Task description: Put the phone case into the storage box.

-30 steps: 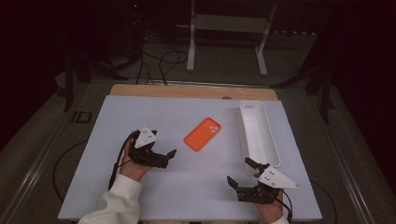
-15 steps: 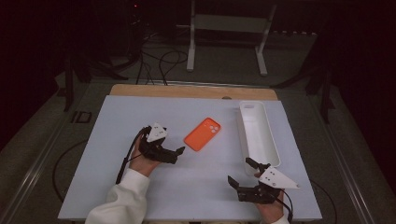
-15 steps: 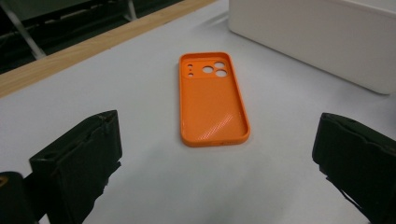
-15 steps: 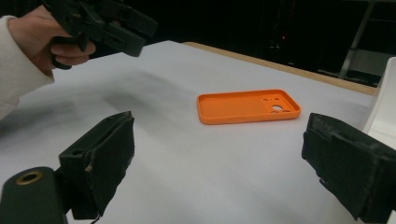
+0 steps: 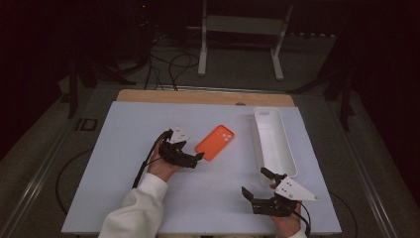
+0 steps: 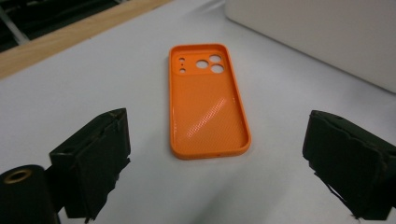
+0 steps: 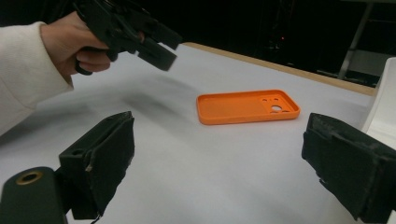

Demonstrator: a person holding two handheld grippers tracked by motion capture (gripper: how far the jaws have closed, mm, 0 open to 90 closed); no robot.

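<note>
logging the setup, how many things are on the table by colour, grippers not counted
orange: 1, the phone case
white: 1, the long tray
total: 2

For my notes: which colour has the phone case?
Orange phone case; clearest in the left gripper view.

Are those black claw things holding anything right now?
No. The left gripper is open just short of the orange phone case, which lies flat and untouched on the table. The right gripper is open and empty.
</note>
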